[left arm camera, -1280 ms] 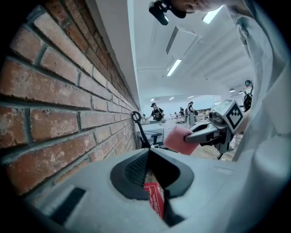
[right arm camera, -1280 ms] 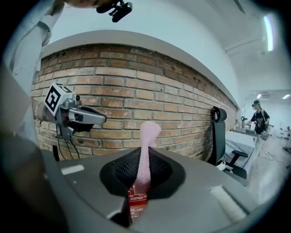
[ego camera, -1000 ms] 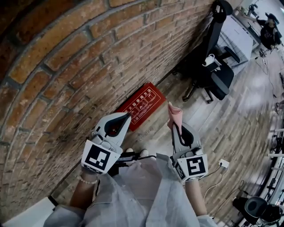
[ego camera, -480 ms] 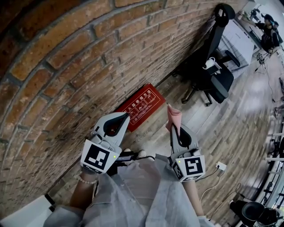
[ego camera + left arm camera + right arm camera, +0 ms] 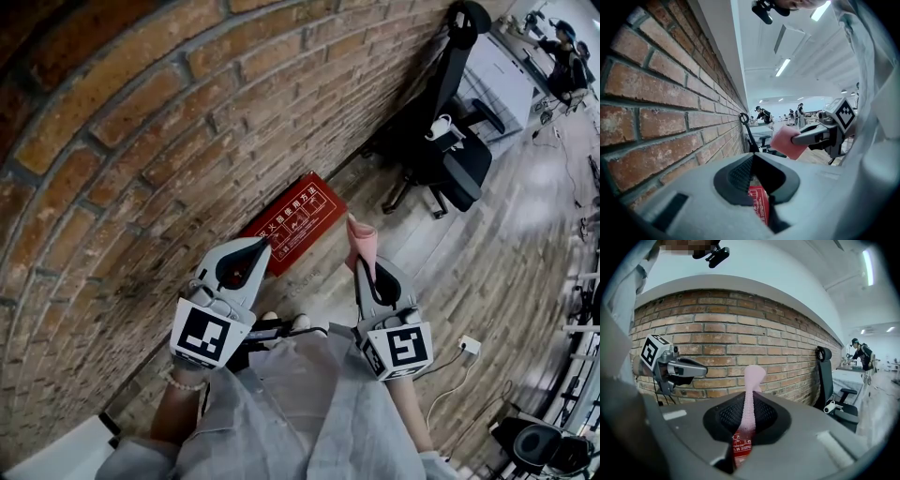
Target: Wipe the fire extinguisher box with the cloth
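Observation:
The red fire extinguisher box (image 5: 296,219) lies on the floor against the brick wall, white print on its top. Both grippers hang above and short of it. My right gripper (image 5: 360,251) is shut on a pink cloth (image 5: 360,240) that sticks up past its tips; the cloth (image 5: 751,394) runs between the jaws in the right gripper view, with the box (image 5: 742,447) showing below. My left gripper (image 5: 254,247) is shut with nothing in it; through its jaw gap the box (image 5: 759,205) shows. The cloth (image 5: 788,141) appears in the left gripper view too.
A brick wall (image 5: 141,169) runs along the left. A black office chair (image 5: 450,150) stands past the box by a white desk (image 5: 502,80). A white power strip (image 5: 470,348) with cable lies on the wood floor at right. People work in the far background.
Both grippers have held nearly still; the right one with the cloth drifted slightly left and toward me. The view shifted a little.

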